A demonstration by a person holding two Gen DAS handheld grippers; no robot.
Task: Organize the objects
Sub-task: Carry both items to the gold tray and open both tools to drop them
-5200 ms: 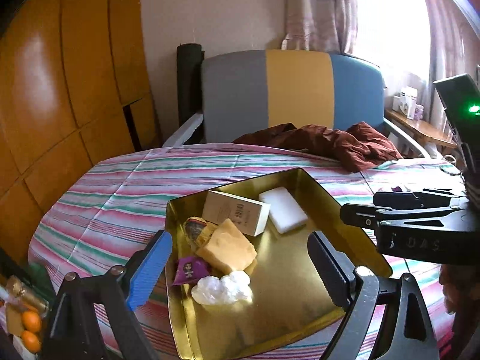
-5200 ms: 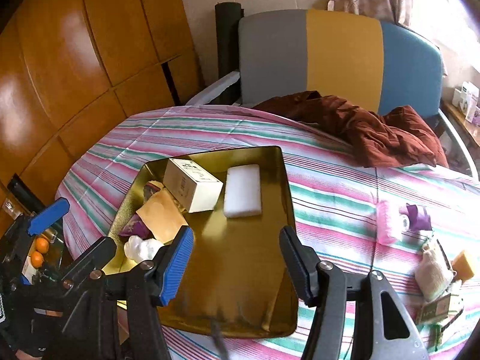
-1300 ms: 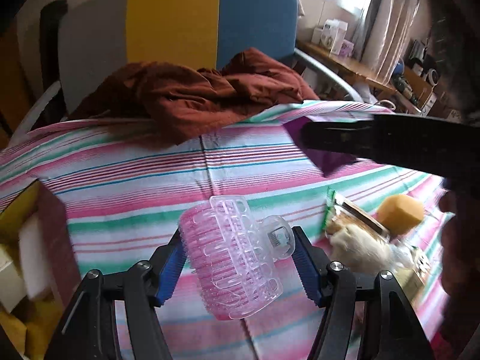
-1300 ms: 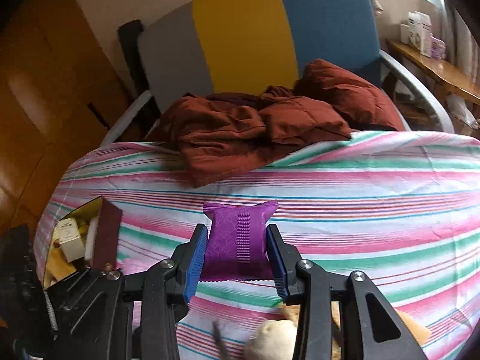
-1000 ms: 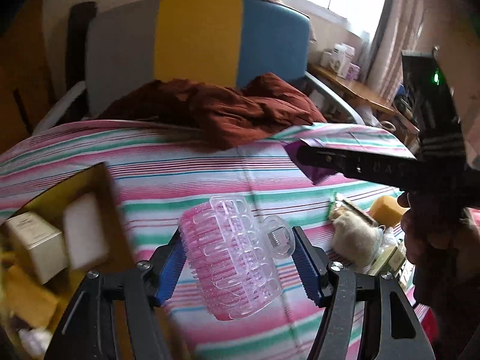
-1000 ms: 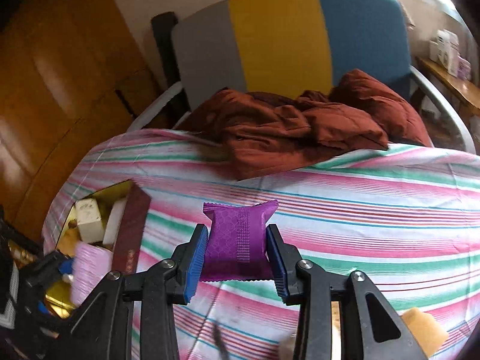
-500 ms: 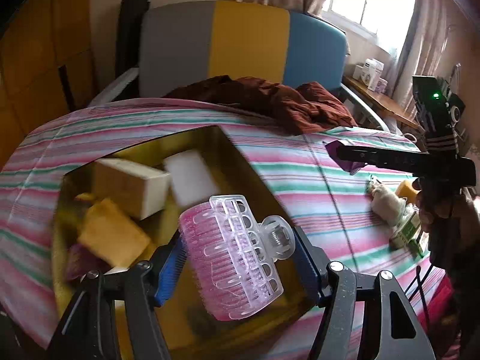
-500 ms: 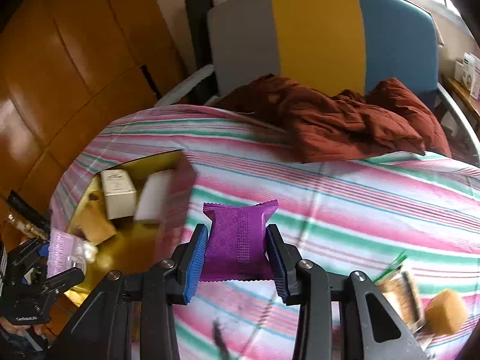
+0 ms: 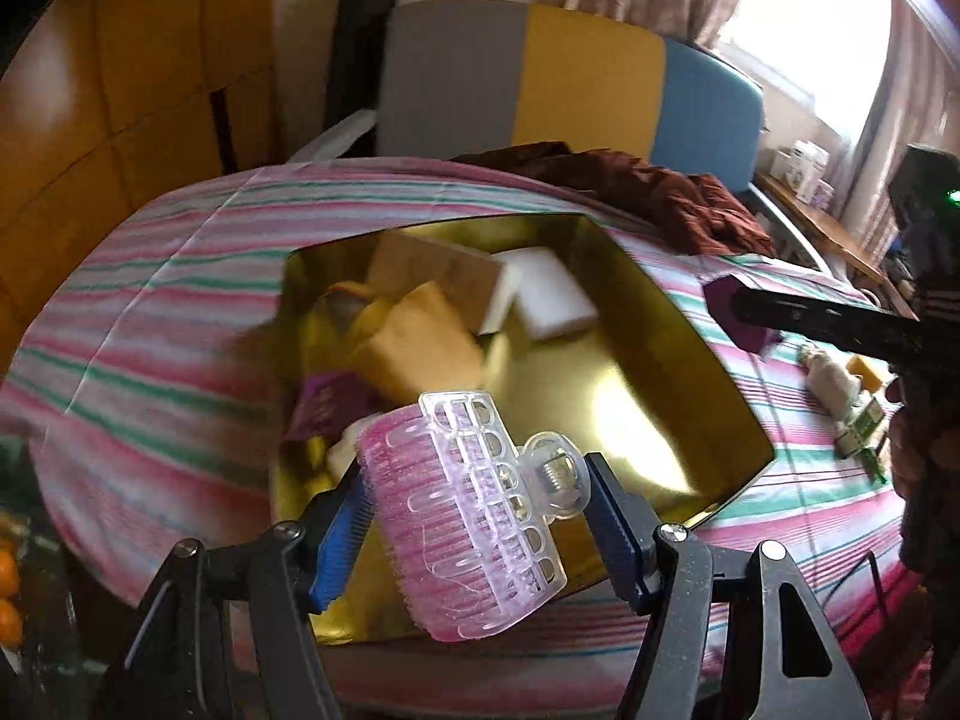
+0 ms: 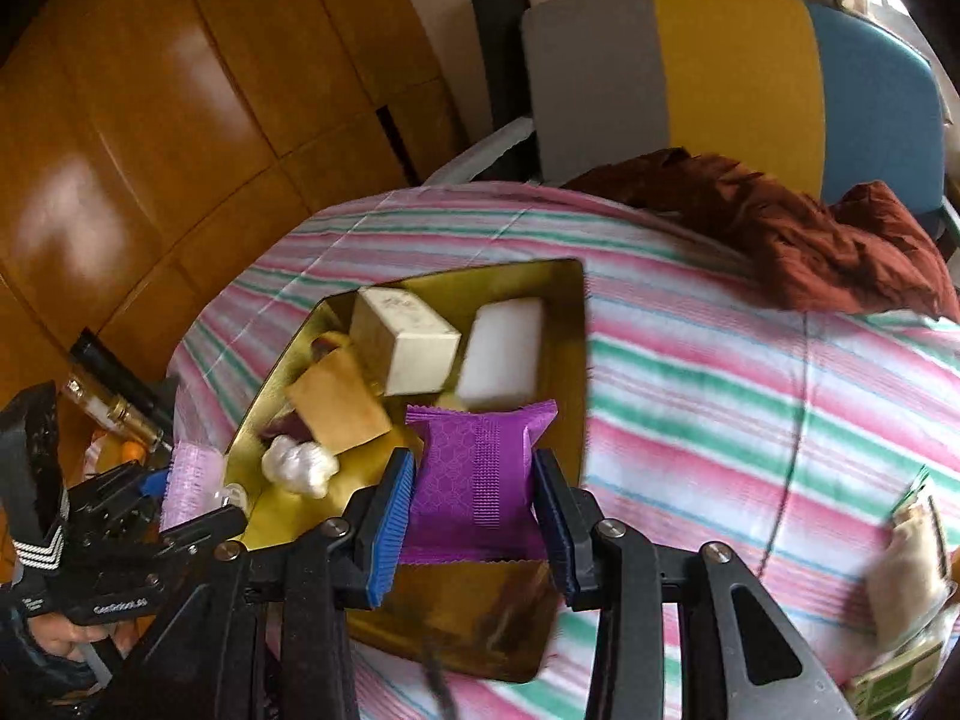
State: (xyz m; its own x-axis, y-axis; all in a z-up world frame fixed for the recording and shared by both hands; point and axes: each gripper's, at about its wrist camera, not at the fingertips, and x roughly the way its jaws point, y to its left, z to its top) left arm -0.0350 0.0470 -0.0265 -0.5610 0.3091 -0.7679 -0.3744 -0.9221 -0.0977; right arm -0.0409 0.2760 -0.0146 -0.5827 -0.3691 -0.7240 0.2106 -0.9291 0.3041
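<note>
Striped cloth [image 10: 720, 396] covers the table, with a brown garment [image 10: 798, 240] heaped at its far edge before a grey, yellow and blue chair [image 10: 720, 72]. Wood panelling [image 10: 150, 120] is seen at the left. A gold tray [image 9: 648, 360] lies near the table's left edge; a cream box [image 10: 408, 336], a white block [image 10: 504, 354], a tan sponge [image 10: 336, 414] and a white lump [image 10: 300, 468] are held in it. The left gripper [image 9: 474, 516] is clamped on a pink clip [image 9: 468, 516], held over the tray's near edge. The right gripper [image 10: 474, 516] is clamped on a purple packet [image 10: 474, 480], also held above the tray's near part. Small items [image 9: 846, 396] are seen by the table's right edge.
</note>
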